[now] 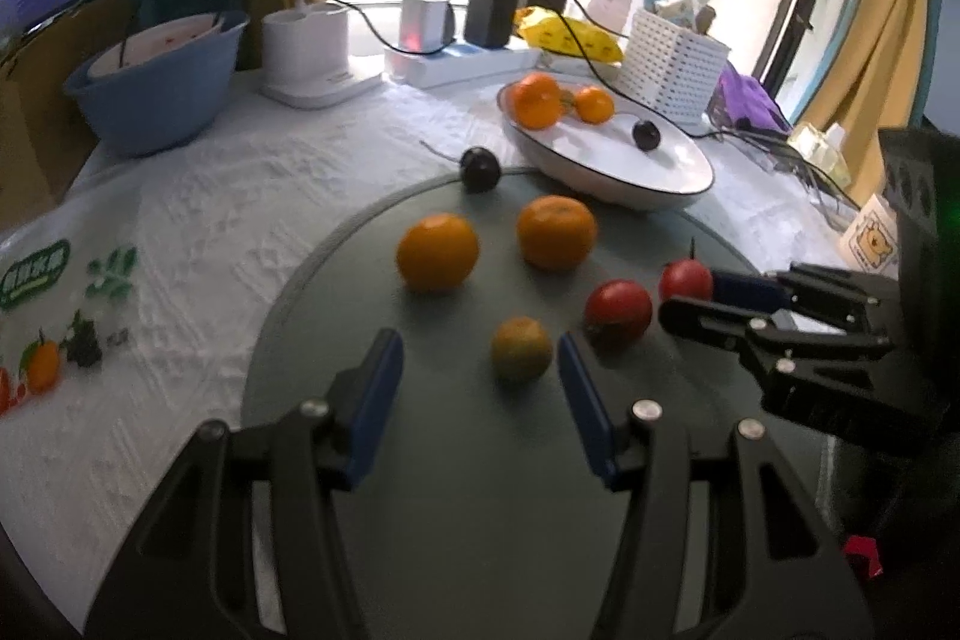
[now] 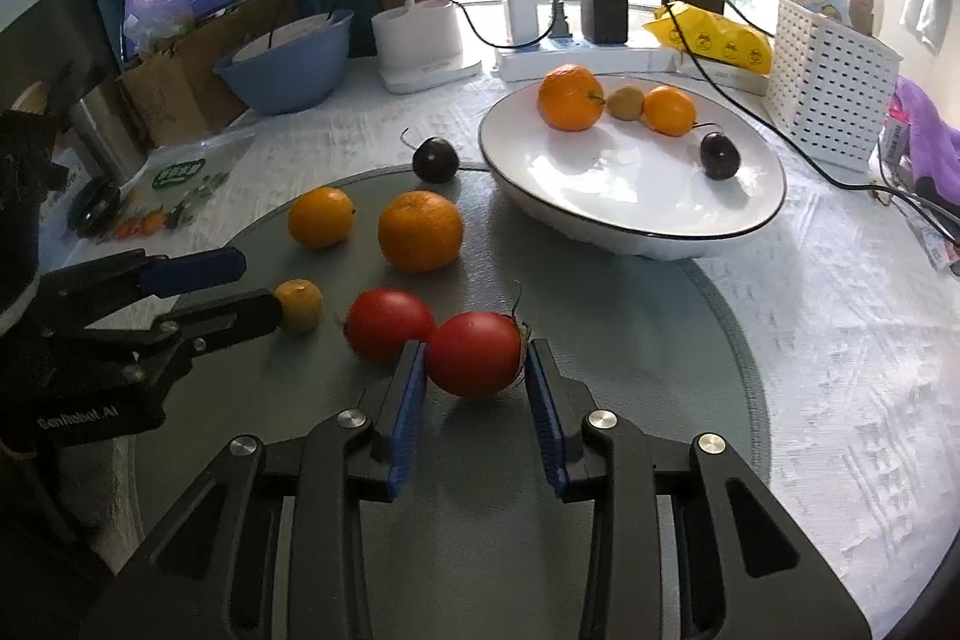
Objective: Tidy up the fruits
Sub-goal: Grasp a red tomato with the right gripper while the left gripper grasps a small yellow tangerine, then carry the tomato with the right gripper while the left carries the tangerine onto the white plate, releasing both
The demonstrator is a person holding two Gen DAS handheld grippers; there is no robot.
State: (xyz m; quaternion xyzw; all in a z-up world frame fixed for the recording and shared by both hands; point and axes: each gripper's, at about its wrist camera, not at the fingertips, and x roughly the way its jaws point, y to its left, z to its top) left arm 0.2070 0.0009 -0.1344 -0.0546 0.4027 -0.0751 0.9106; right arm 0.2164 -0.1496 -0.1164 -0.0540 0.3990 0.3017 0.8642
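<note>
Setting: a table covered in a white textured cloth (image 2: 840,370), with a round grey-green mat (image 2: 630,340) lying on it, near a bright window.
Bowl: a wide white ceramic bowl with a thin dark rim (image 2: 600,196) stands on the cloth at the mat's far edge.
Already in the bowl: a large orange (image 2: 570,97), a smaller orange (image 2: 669,109), a small yellowish-brown fruit (image 2: 626,102) between them, and a dark purple plum (image 2: 720,154) set apart nearer the front.
Still on the mat: two loose oranges (image 2: 420,232) side by side, a small greenish-yellow citrus (image 2: 298,305), and two red tomatoes, the far one (image 2: 387,325) touching the near one.
At the mat's far edge: a second dark plum (image 2: 436,159) sits just beside the bowl, outside it.
Right hand-held gripper (image 2: 477,370): clenched on the near red tomato with a green stalk (image 2: 474,361); its blue pads press both sides while the tomato rests on the mat.
Left hand-held gripper (image 1: 480,382): released, jaws apart, reaching for the small greenish-yellow citrus, which lies just ahead of its blue fingertips (image 1: 384,358), not yet between them.
Progress: by my judgement less than half done; four fruits are in the bowl and six remain outside.
Left to do: lift the gripped tomato into the bowl, then gather the others.
</note>
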